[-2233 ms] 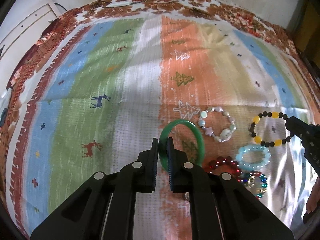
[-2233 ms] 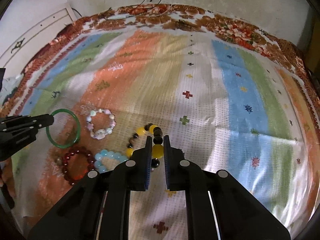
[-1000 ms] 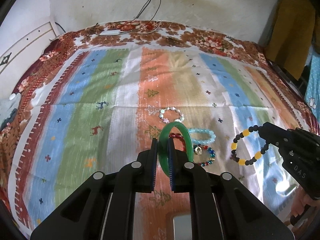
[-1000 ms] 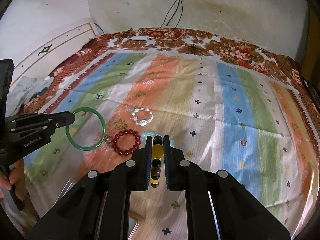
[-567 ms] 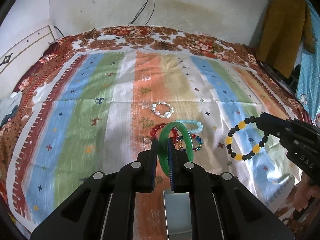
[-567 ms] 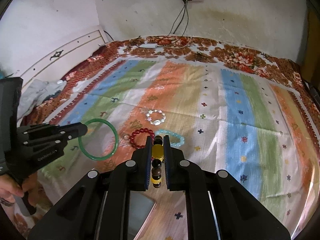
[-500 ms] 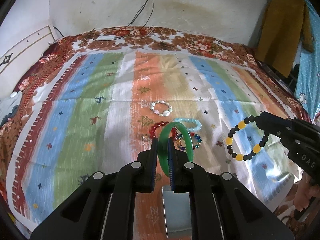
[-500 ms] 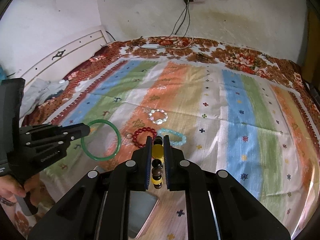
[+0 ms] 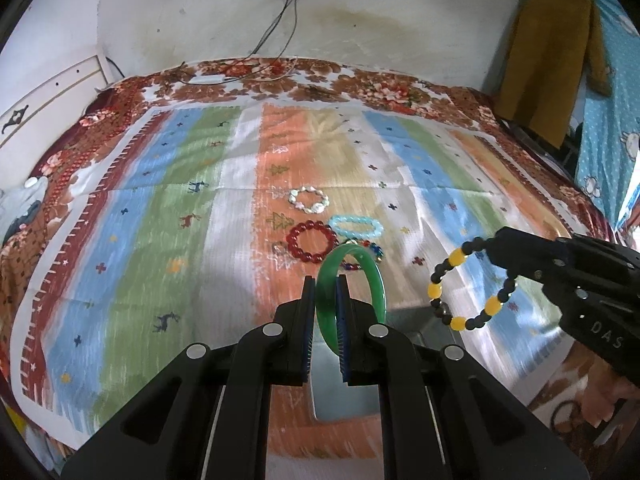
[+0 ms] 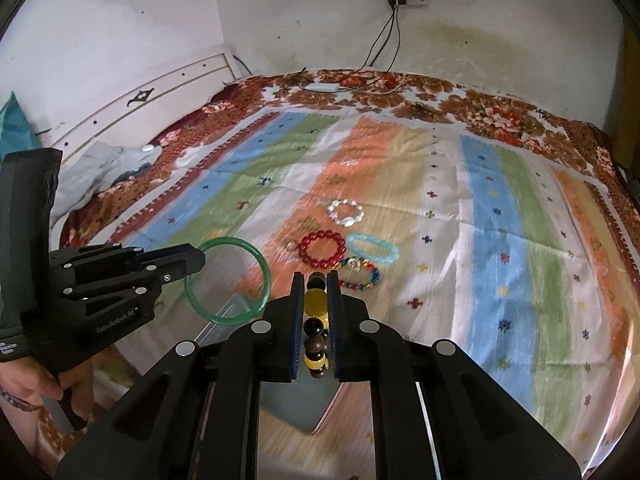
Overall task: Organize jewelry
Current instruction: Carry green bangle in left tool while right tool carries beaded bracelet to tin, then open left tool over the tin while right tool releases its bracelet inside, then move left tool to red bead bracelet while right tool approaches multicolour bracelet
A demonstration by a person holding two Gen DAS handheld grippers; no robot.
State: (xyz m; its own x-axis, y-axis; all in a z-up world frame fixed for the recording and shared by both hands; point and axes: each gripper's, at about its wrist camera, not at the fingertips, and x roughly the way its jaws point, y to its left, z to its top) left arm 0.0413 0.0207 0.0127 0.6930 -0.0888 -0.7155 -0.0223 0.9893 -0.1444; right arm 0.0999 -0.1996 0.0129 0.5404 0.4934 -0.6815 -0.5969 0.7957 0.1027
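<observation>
Left hand-held gripper [image 9: 325, 308]: clenched on the green bangle [image 9: 374, 280], lifted above the near edge of the bed [image 9: 160, 184].
Right hand-held gripper [image 10: 316, 316]: clamped on the black-and-yellow bead bracelet [image 10: 315, 302], also held off the bed.
Tray [image 9: 424, 328]: grey, at the bed's near edge, below both held pieces.
Left on the bed: pearl bracelet [image 9: 308, 201], red bead bracelet [image 9: 311, 240], pale blue bracelet [image 9: 355, 226] and multicoloured bracelet [image 10: 360, 274], clustered mid-bed on the orange stripe.
</observation>
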